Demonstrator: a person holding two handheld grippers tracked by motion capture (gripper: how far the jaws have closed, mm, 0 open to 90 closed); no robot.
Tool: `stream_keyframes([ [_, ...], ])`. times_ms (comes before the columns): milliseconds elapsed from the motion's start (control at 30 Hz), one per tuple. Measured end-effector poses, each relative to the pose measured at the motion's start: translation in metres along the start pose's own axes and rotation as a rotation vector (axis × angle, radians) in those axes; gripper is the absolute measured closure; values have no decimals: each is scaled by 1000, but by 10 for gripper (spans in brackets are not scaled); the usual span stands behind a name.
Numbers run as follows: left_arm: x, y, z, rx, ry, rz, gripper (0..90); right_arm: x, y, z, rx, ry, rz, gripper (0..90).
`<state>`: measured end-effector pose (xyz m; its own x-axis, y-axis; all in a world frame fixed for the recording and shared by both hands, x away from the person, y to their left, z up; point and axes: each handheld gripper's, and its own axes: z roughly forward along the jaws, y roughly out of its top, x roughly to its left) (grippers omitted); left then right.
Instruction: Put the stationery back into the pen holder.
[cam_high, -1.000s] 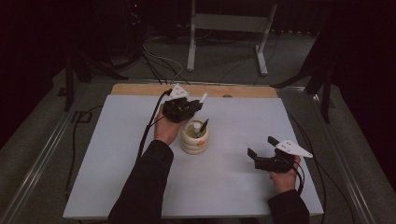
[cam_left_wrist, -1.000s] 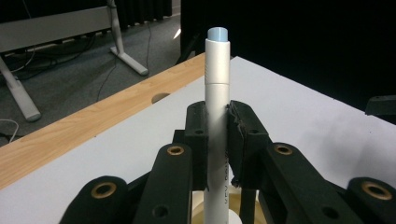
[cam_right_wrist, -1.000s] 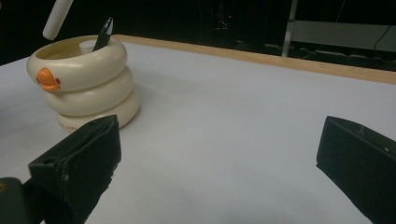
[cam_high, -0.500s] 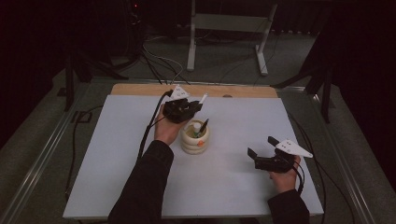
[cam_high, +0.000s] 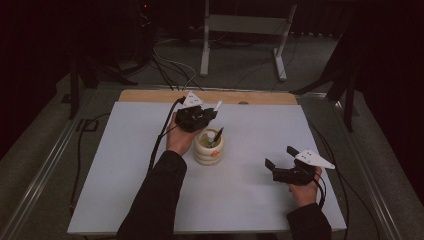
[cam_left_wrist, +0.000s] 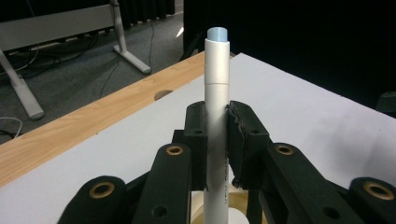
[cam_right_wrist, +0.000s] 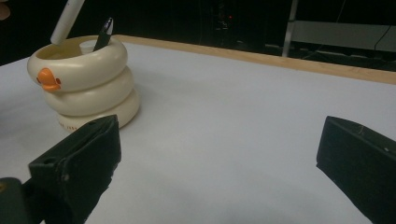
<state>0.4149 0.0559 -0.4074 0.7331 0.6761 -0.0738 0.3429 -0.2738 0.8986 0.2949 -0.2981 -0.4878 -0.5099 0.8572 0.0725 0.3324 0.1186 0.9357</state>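
Fingers (cam_left_wrist: 215, 140) of your left gripper (cam_high: 196, 117) pinch a white pen (cam_left_wrist: 216, 93) upright, its lower end inside the cream ringed holder (cam_high: 209, 150) at mid-bench, beside a black pen (cam_high: 218, 136). Your right gripper (cam_high: 280, 162) rests near right, fingers spread and empty. You seem mid-placement or mid-withdrawal; next, keep the pen vertical so the holder stays put

Black two-jaw left gripper (cam_high: 209, 114) with brass-ringed pivots and blocky black pads (cam_left_wrist: 243, 135), black right gripper (cam_high: 280, 157), grey three-cornered plate on each, black cables trailing from both, long dark sleeves on both forearms
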Motion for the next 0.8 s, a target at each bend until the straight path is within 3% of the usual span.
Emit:
stream_keyframes([
  [367,3,-13,6,42,16,-3,789,0,0,-1,1,2,3,0],
  [800,6,-26,7,54,15,-19,782,0,-1,1,3,1,3,0],
])
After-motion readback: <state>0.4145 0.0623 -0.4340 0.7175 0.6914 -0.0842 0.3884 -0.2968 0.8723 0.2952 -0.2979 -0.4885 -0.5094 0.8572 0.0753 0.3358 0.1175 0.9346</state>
